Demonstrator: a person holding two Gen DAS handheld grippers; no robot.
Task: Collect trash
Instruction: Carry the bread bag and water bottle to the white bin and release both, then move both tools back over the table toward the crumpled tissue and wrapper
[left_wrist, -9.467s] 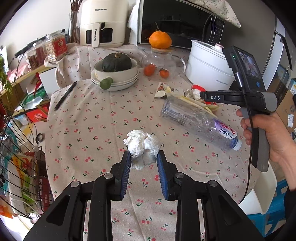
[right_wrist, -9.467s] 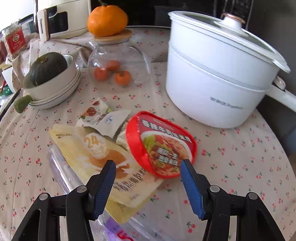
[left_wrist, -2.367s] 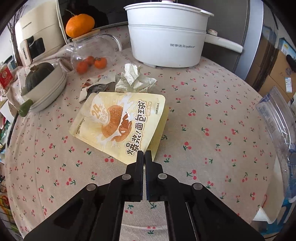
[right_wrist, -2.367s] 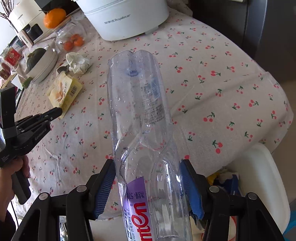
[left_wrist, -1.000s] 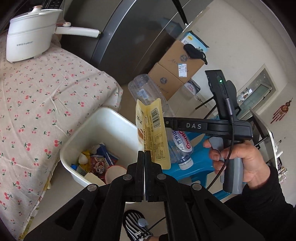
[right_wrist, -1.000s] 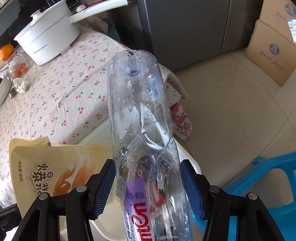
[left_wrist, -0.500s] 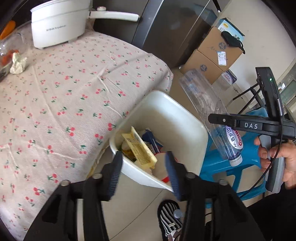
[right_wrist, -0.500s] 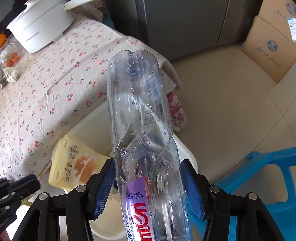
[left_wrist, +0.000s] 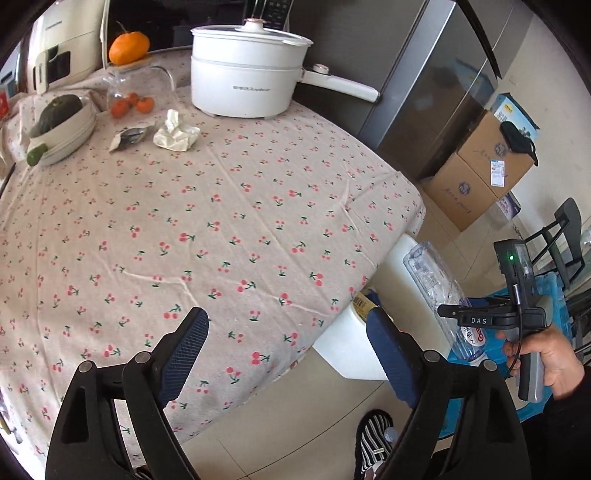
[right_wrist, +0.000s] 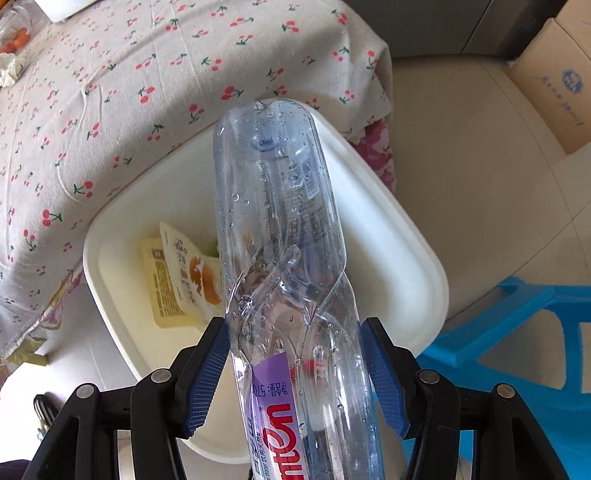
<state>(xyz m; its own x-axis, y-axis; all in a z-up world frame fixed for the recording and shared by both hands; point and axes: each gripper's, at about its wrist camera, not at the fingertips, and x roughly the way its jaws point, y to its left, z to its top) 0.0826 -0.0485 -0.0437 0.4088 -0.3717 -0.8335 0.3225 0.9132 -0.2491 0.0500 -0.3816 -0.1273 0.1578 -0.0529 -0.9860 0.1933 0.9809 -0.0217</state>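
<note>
While the right gripper (right_wrist: 295, 373) pinched the crumpled plastic bottle (right_wrist: 284, 236) above the white bin (right_wrist: 413, 258), its jaws pressed to the bottle's sides, the left gripper (left_wrist: 286, 354) hung empty over the table edge, jaws opening with nothing between them. A yellow snack pouch (right_wrist: 181, 277) lay in the bin, so that part looked done. The bottle was not yet dropped. Farther off on the tablecloth (left_wrist: 221, 221), a crumpled wrapper (left_wrist: 176, 132) and a torn packet (left_wrist: 129, 136) near the white pot (left_wrist: 247, 85) remained to be collected.
</note>
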